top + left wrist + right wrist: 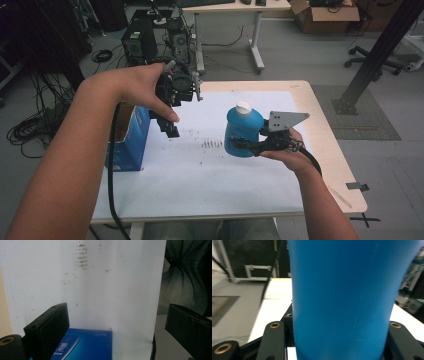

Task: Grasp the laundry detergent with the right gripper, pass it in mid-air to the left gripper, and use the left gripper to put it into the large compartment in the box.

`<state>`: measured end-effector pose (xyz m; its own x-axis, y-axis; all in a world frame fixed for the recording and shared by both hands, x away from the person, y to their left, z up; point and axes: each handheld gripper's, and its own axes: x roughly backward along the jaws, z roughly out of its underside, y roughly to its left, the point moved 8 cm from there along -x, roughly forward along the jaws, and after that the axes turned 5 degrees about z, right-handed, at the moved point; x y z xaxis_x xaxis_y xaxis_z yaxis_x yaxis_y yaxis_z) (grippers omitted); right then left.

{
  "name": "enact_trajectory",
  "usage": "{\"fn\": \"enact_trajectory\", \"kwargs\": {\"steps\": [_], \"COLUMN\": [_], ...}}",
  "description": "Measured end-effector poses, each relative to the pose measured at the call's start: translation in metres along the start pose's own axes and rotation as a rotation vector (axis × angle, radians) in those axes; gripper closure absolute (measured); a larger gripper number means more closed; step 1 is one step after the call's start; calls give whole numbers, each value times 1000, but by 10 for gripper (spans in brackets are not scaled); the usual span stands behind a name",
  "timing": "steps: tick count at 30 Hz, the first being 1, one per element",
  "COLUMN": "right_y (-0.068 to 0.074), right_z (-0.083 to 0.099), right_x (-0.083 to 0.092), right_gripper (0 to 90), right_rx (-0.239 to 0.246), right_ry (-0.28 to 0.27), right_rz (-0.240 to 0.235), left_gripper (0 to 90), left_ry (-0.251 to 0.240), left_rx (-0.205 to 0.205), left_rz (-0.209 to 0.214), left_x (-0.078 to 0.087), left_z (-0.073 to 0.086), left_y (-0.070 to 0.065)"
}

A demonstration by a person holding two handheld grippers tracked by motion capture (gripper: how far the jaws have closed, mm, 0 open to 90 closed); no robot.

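Note:
A blue bottle [242, 127] with a white cap [243, 107] hangs upright above the right half of the table. My right gripper [241, 145] is shut on its lower body from the right side. In the right gripper view the bottle [342, 290] stands between the two black jaws of my right gripper [337, 330]. My left gripper [170, 129] is held up over the table's left part and points down, open. In the left gripper view my left gripper [117, 312] has its jaws wide apart with nothing between them.
A white sheet [200, 170] covers the table and bears dark smudges [212, 144]. A blue box [129, 147] stands at the table's left edge, below my left gripper [87, 345]. Behind the table are computer towers [135, 42], a desk and a black post [380, 50].

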<state>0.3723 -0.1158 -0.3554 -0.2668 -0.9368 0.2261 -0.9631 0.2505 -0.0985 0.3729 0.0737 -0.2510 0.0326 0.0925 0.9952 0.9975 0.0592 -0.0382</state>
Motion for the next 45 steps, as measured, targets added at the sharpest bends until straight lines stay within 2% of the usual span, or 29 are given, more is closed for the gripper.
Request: {"fn": "enact_trajectory", "kwargs": {"steps": [1,2,3,4,7,16,19,25,33,45], "right_y": [0,3,3,5,9,18,22,26,28,28], "right_z": [0,0,0,0,2,8,10,14,18,21], "right_x": [0,-2,-2,-5,-8,-22,-29,-41,-58,-71], "right_gripper": [467,466,466,467,466,466,465,465,465,465], "right_rx": [0,-1,-1,0,1,14,5,13,0,-22], "right_ry": [0,-1,-1,1,7,14,14,17,18,3], "right_rz": [0,-24,-24,-47,-77,-135,-154,-170,-181,-182], "left_gripper": [55,55,55,55,55,52,51,51,51,52], "left_ry": [-3,2,2,4,6,11,15,23,35,44], "left_rx": [-1,-4,-4,-6,-17,-39,-41,-52,-73,-84], "left_rz": [1,6,6,10,18,35,36,40,38,30], "left_x": [0,1,1,1,0,-3,-3,-4,-6,-7], "left_z": [-1,-2,-2,-3,-6,-14,-16,-19,-25,-31], "left_y": [0,-1,-1,-1,-2,-6,-7,-10,-16,-20]}}
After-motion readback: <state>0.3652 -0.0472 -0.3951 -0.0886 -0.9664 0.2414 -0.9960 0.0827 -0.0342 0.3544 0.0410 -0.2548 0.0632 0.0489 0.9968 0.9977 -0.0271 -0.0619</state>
